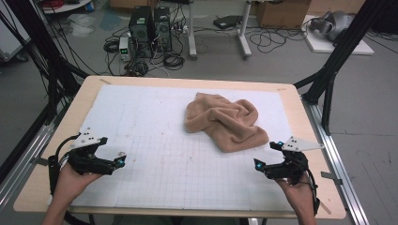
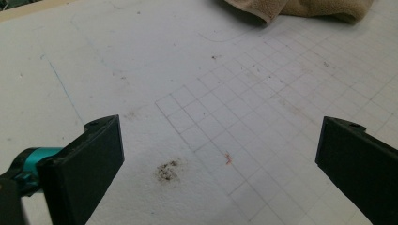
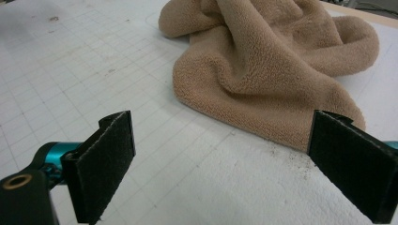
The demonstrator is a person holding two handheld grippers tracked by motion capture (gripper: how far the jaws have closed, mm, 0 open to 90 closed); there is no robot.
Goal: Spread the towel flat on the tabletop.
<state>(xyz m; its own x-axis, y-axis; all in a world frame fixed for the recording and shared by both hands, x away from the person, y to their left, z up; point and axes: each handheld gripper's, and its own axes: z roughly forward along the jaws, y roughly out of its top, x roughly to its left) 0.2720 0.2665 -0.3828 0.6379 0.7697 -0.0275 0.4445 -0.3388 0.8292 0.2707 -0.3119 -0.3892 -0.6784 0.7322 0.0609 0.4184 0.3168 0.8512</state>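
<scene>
Lying crumpled on the white gridded mat (image 1: 155, 122), the tan terry towel (image 1: 224, 121) has not yet been handled; it sits in a loose heap of folds right of centre, toward the far half of the wooden table (image 1: 300, 101). By judgement, the work is at its start: no corner is lifted, no edge is straightened, and the whole job of spreading or folding the cloth remains.

The right gripper (image 1: 267, 157) is held low over the near right part of the mat, with its jaws spread wide and nothing between them. In the right gripper view the towel (image 3: 272, 70) lies just ahead of the jaw tips, its nearest hem close to the right-hand jaw but apart from it.

The left gripper (image 1: 110, 157) is held over the near left part of the mat, jaws likewise wide apart and empty. In the left gripper view the towel (image 2: 300, 9) is well ahead at the top edge, with bare grid and a small brown stain (image 2: 167, 171) between.
</scene>
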